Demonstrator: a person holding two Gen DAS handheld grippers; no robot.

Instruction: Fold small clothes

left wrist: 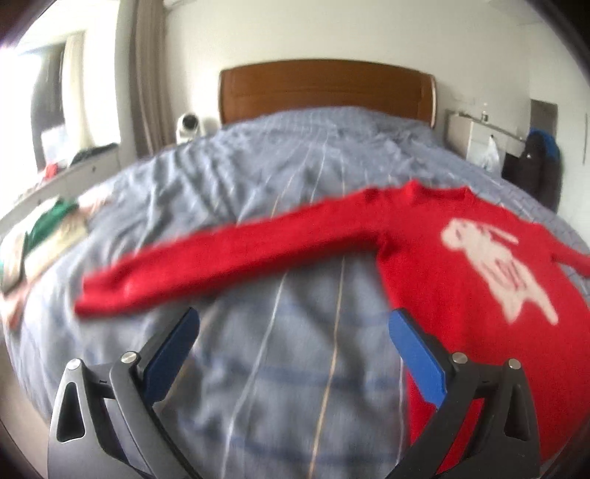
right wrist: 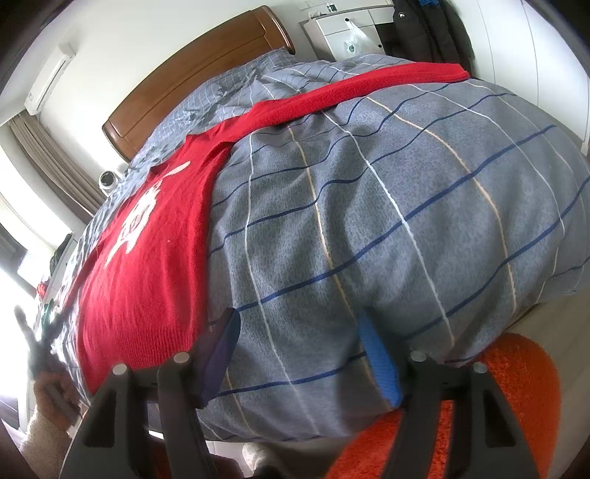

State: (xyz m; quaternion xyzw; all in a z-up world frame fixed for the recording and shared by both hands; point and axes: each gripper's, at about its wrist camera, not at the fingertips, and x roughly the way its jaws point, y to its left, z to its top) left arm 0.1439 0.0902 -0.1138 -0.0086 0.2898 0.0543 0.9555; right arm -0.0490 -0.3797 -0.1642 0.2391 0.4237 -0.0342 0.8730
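Note:
A red sweater (left wrist: 461,265) with a white animal print lies flat on the blue-grey plaid bedspread (left wrist: 280,368). One long sleeve (left wrist: 221,258) stretches out to the left in the left wrist view. My left gripper (left wrist: 295,320) is open and empty, just short of that sleeve, with its right finger (left wrist: 416,353) by the sweater's side edge. In the right wrist view the sweater (right wrist: 155,250) lies to the left and its other sleeve (right wrist: 368,88) runs to the far right. My right gripper (right wrist: 298,331) is open and empty over bare bedspread (right wrist: 405,206), right of the sweater's hem.
A wooden headboard (left wrist: 324,88) stands at the far end. Green and light clothes (left wrist: 48,235) lie at the bed's left edge. An orange rug (right wrist: 516,398) is on the floor below the bed's near edge. A white cabinet (right wrist: 346,29) and dark hanging clothes (right wrist: 427,25) are on the right.

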